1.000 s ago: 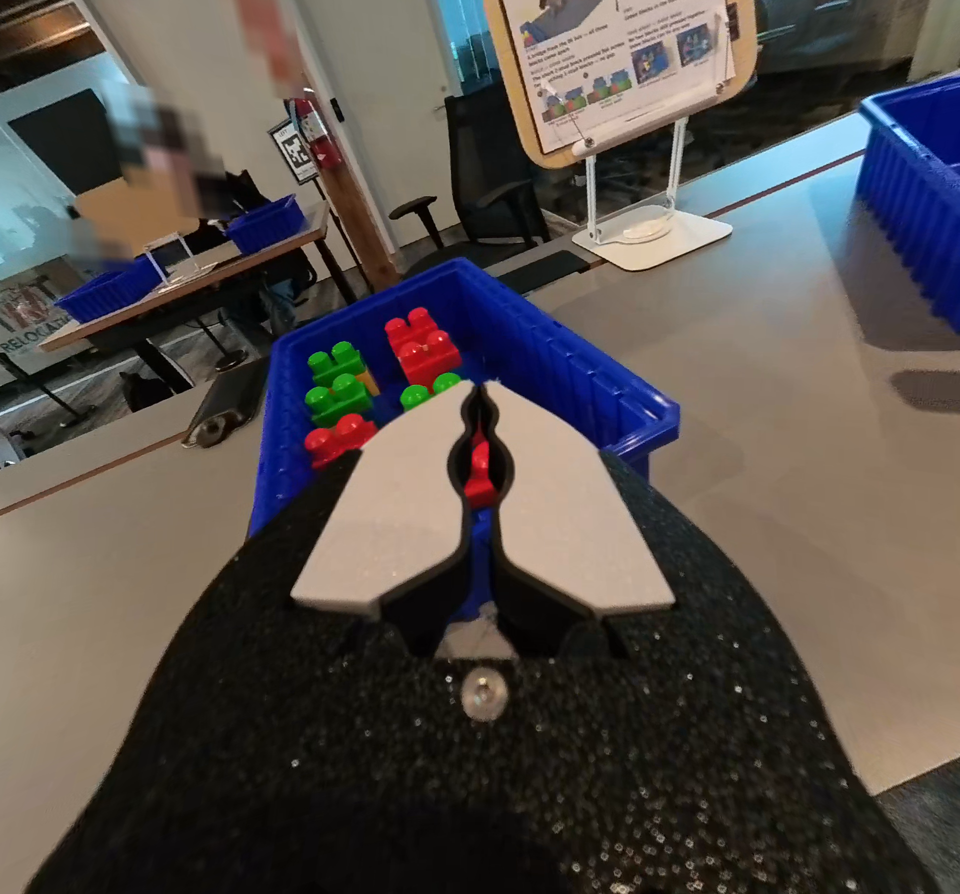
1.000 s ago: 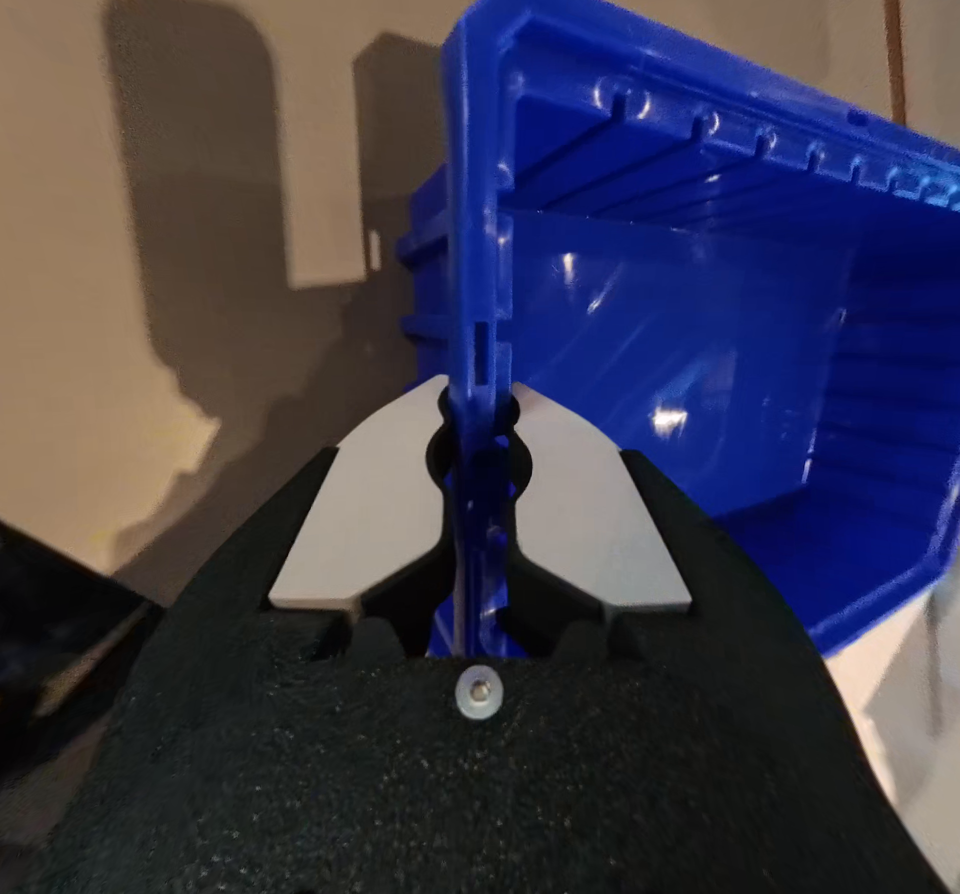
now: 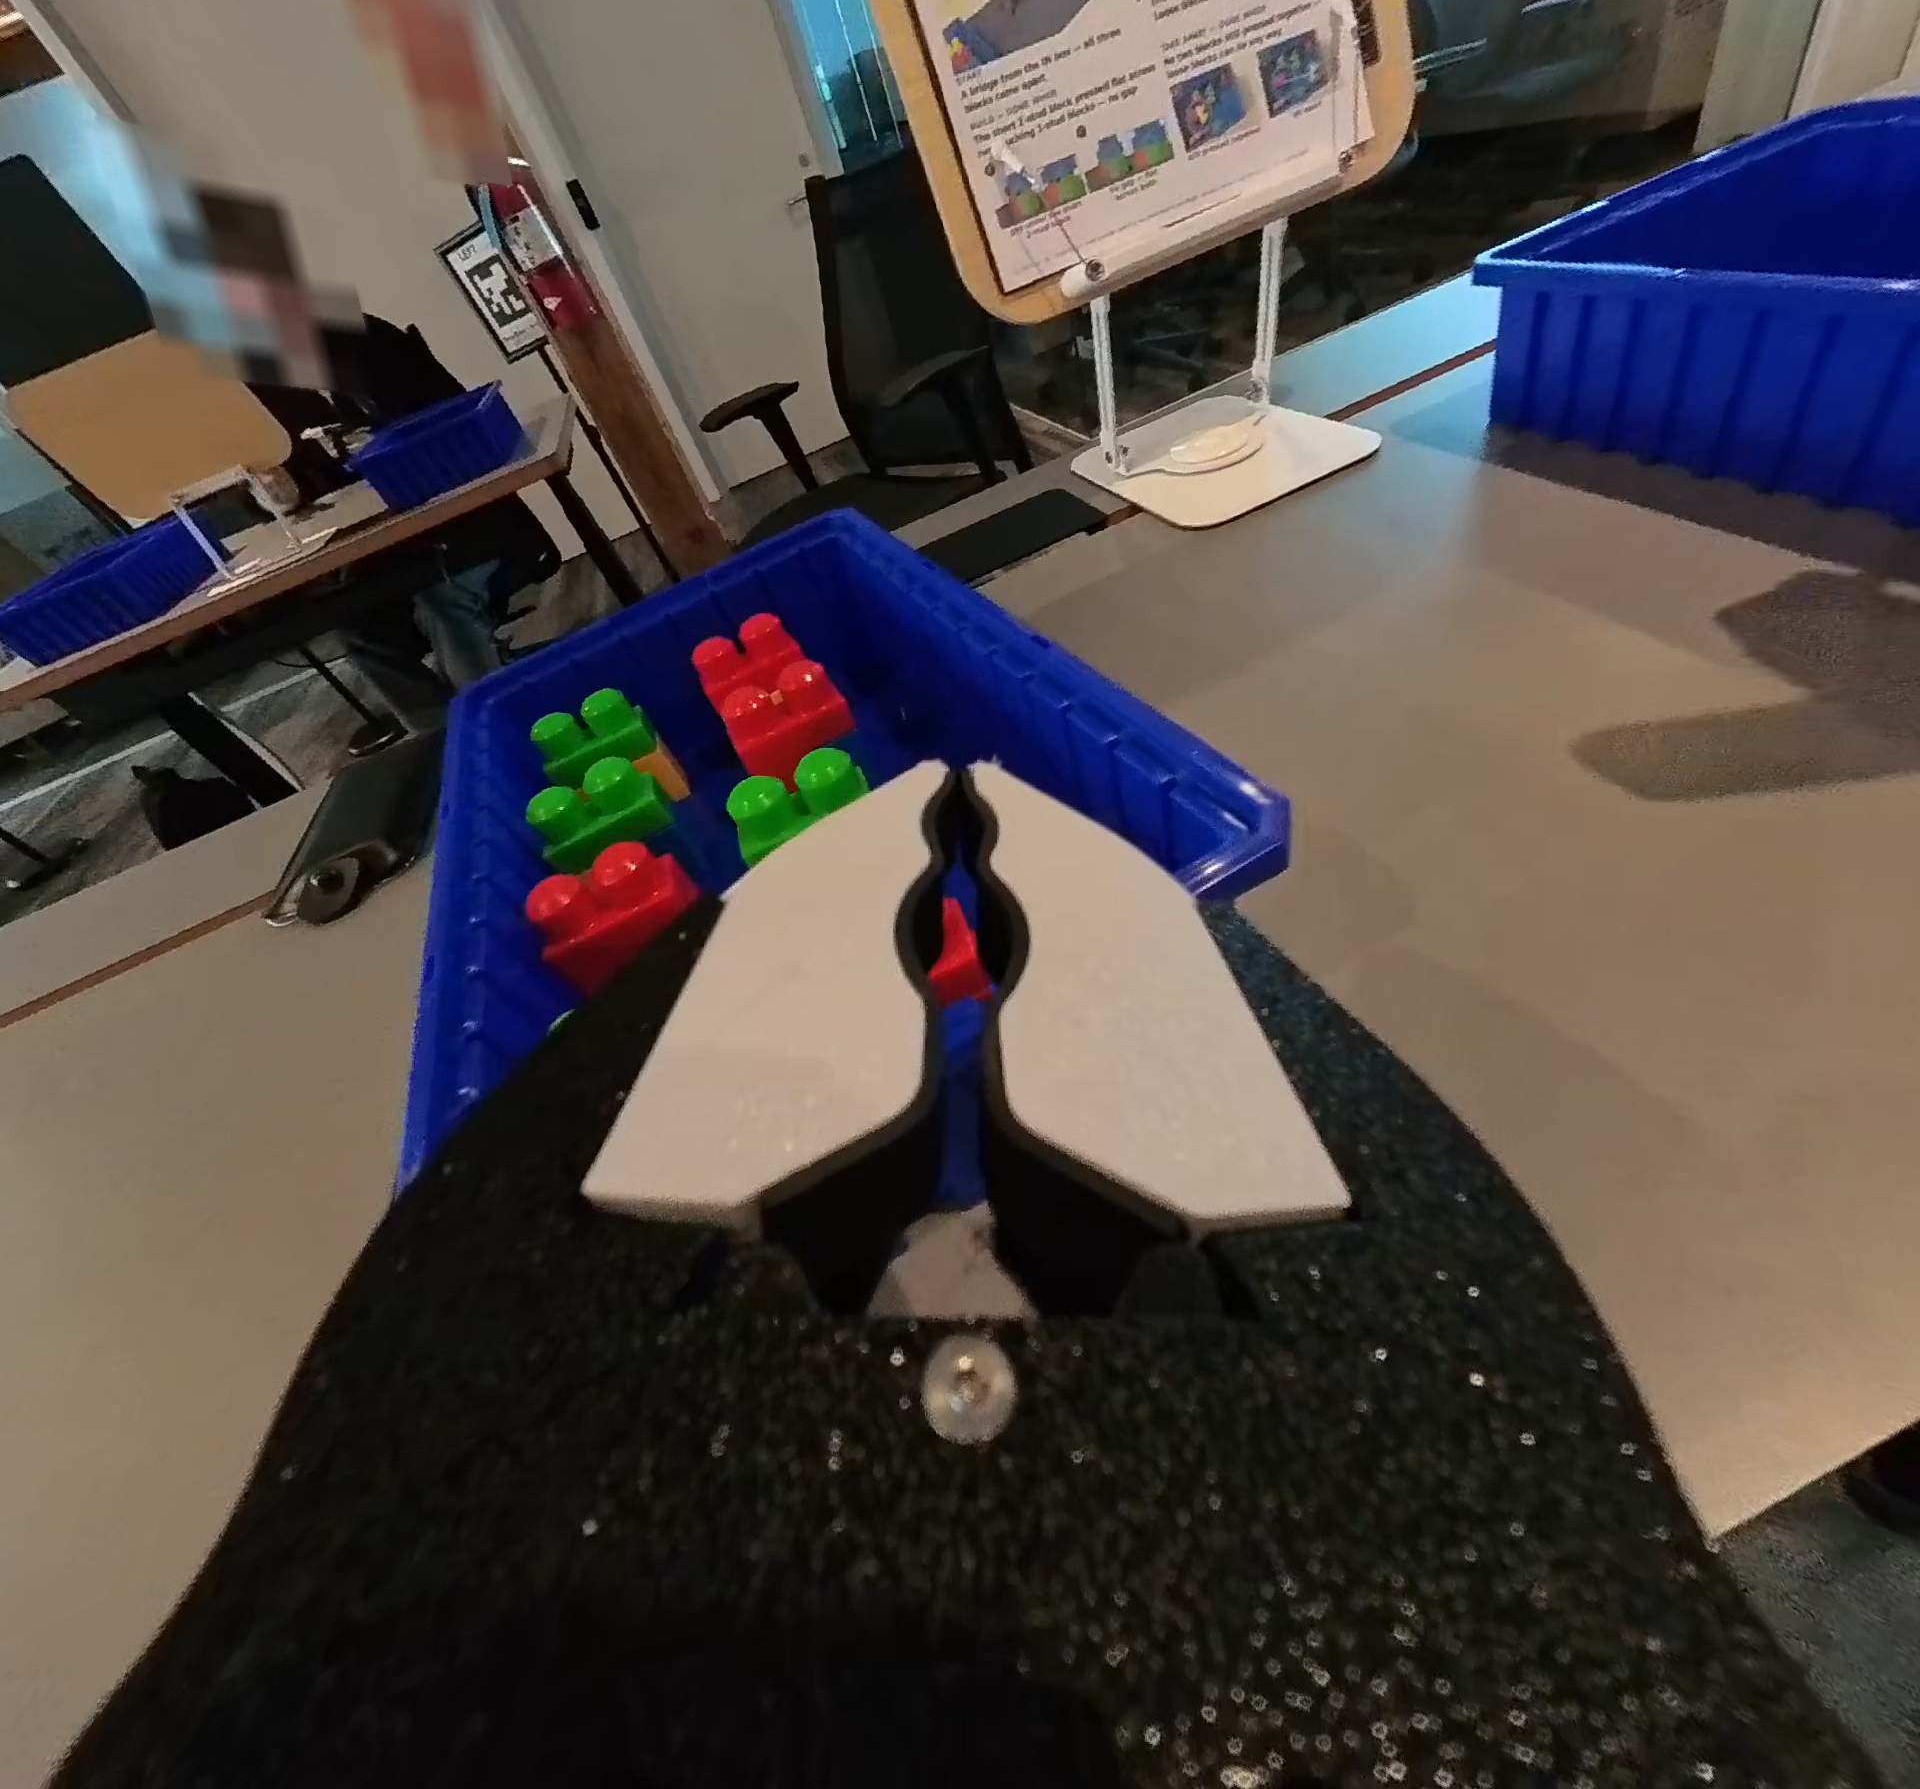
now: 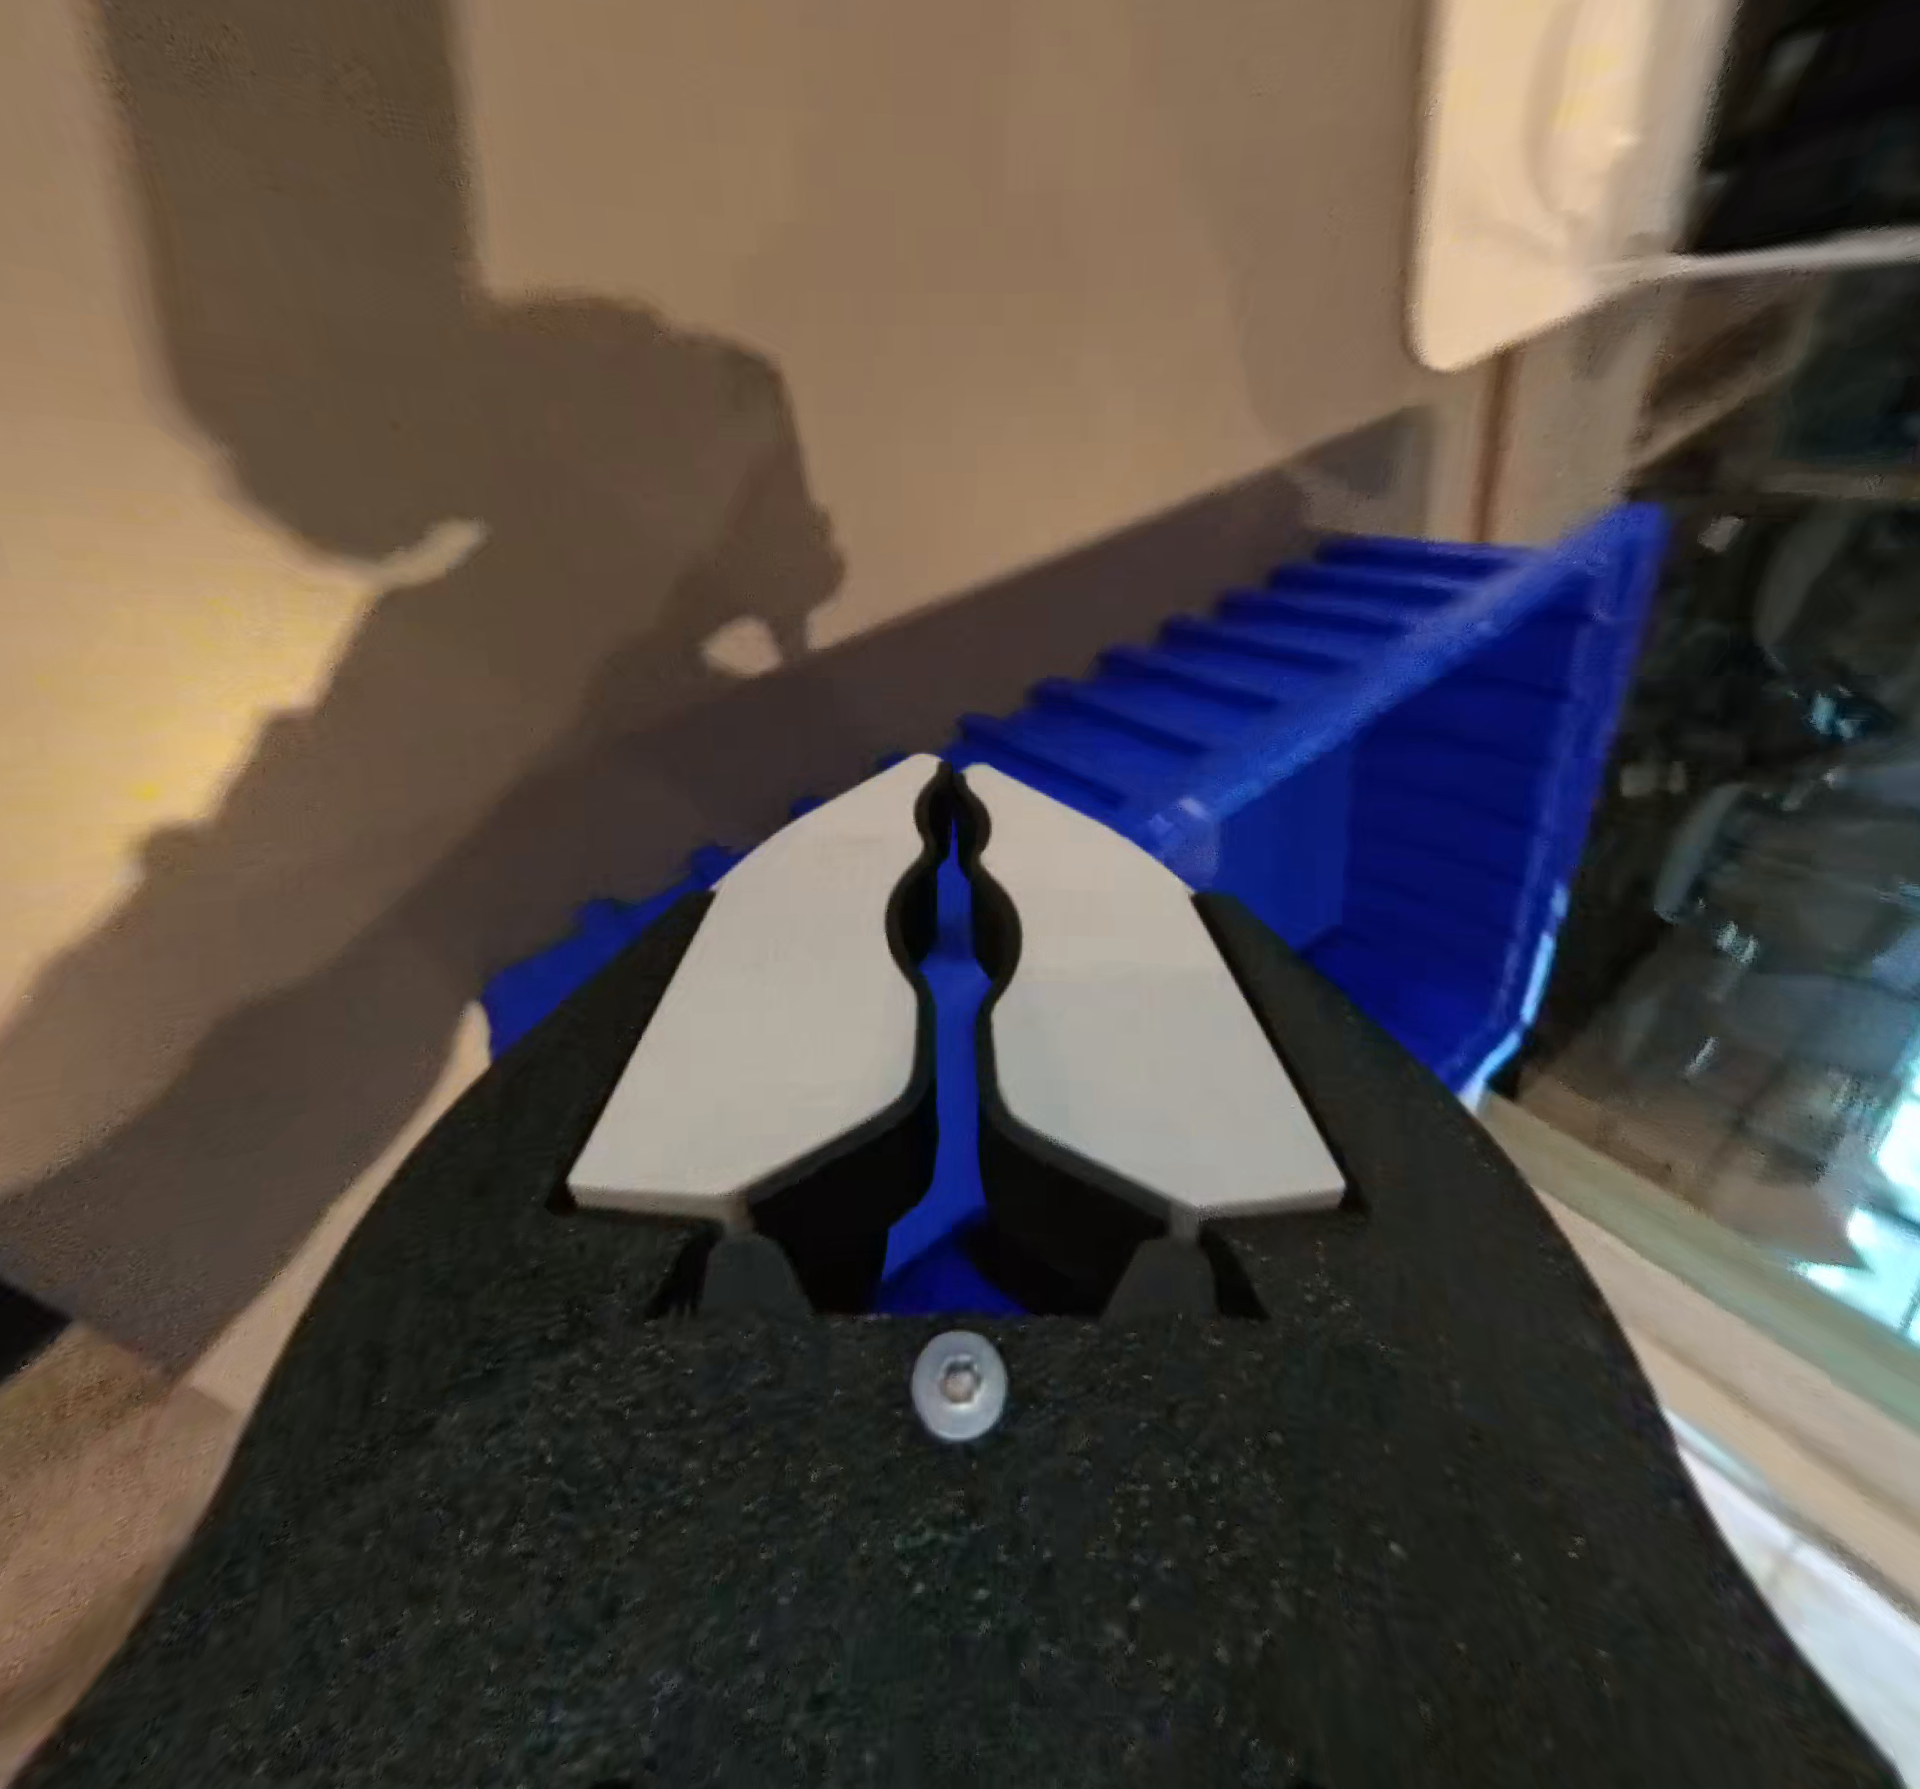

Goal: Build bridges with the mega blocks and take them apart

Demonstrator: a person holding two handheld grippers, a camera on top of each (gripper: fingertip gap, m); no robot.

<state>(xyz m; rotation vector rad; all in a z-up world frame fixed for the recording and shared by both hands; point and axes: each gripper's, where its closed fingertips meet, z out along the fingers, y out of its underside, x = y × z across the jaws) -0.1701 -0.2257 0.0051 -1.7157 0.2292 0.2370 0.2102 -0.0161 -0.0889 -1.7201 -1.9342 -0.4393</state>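
Observation:
A blue bin (image 3: 1226, 804) on the grey table (image 3: 1455, 960) holds red blocks (image 3: 774, 690) and green blocks (image 3: 592, 737). My left gripper (image 3: 958, 773) sits over the bin's near end, jaws shut, with the bin's blue wall showing between them. A red block shows in the gap behind. My right gripper (image 4: 948, 773) is shut on the wall of a second blue bin (image 4: 1403, 804), which is empty and tilted. That bin also shows at the far right of the left wrist view (image 3: 1704, 368), held above the table with its shadow beneath.
A wooden sign board on a white stand (image 3: 1226, 461) stands at the table's far edge; its base also shows in the right wrist view (image 4: 1538, 129). A black device (image 3: 353, 835) lies left of the block bin. Other tables, bins and a chair stand beyond. My right fingertips sit around 45 centimeters from my left ones.
My right gripper has swung the empty bin, so I now see its ribbed outside instead of its inside. In the left wrist view that bin sits higher and farther left.

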